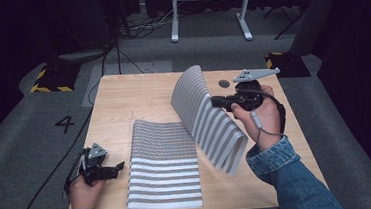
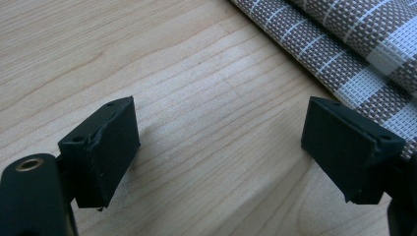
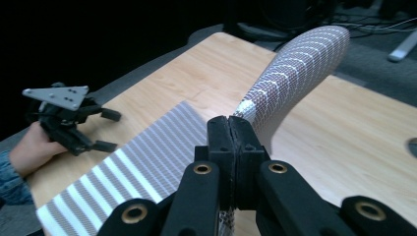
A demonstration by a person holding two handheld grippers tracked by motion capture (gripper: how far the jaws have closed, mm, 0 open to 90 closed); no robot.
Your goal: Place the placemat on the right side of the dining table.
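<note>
Left gripper (image 1: 119, 169) is being held low at the near-left edge of the table (image 1: 122, 97), jaws standing wide apart with nothing between them; in the left gripper view bare wood is being framed between the pads, with the striped placemat (image 1: 164, 169) just beside the right-hand jaw, not touched.

Centre: the placemat is lying partly flat on the table, its near half spread toward the person, its right portion being lifted into a tall curving arch (image 1: 195, 96) that is standing up over the flat half.

Right gripper (image 1: 215, 101) is being held above the table to the right of the arch, jaws clenched on the edge of the placemat; in the right gripper view the woven edge (image 3: 248, 109) is being pinched between the closed pads.

Judgement: a fold of the right portion over the left is being carried out. For a clean fold, the pinched edge is best being carried across and laid square on the flat half, stripes aligned, while the flat half is being pinned by the idle left gripper.

Surroundings: a small round hole (image 1: 224, 83) is lying in the tabletop behind the right gripper. Nothing is standing in the fold path; the left gripper is well apart from it.
</note>
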